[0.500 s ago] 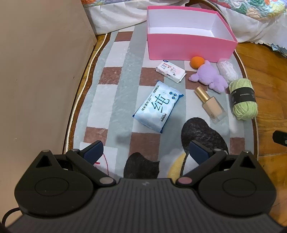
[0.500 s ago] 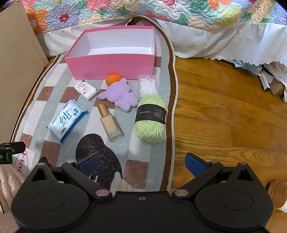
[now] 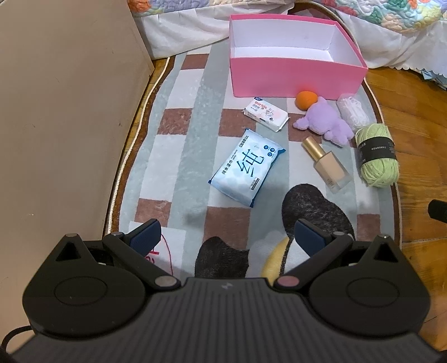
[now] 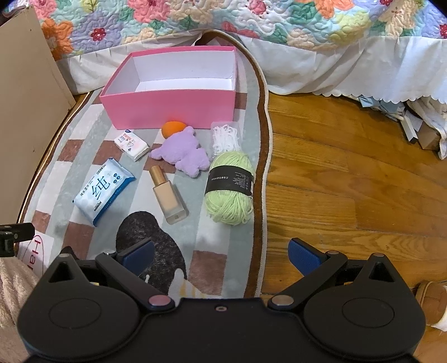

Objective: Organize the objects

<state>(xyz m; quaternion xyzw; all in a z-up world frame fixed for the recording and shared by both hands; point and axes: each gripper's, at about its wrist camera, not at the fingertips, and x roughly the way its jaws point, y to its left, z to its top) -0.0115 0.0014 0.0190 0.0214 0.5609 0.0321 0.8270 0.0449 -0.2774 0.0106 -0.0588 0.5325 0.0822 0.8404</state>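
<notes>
Almost nothing differs from half a second ago: both views shift only a little, the things lie where they lay, and neither tool has reached for anything, so the sorting looks not yet begun.

The patterned rug (image 4: pixel 223 245) carries everything, lying on the wood floor (image 4: pixel 349 181) beside the bed with its flowered quilt (image 4: pixel 251 19). At the rug's far end stands the pink box (image 3: pixel 293 71), open and empty, presumably the place for the rest.

In front of it, largest to smallest: the green yarn skein (image 4: pixel 229 187) near the rug's edge, the blue wet-wipes pack (image 3: pixel 247 167), the purple plush toy (image 4: pixel 181 155), the foundation bottle (image 4: pixel 167 192) lying flat, the small tissue pack (image 3: pixel 265 113), a clear bag of white bits (image 4: pixel 225 138) and the orange makeup sponge (image 3: pixel 306 99) just beside the box wall.

The left gripper (image 3: pixel 226 236) and right gripper (image 4: pixel 222 255) hover above the rug's near end, fingers spread as wide as they go and holding nothing.
</notes>
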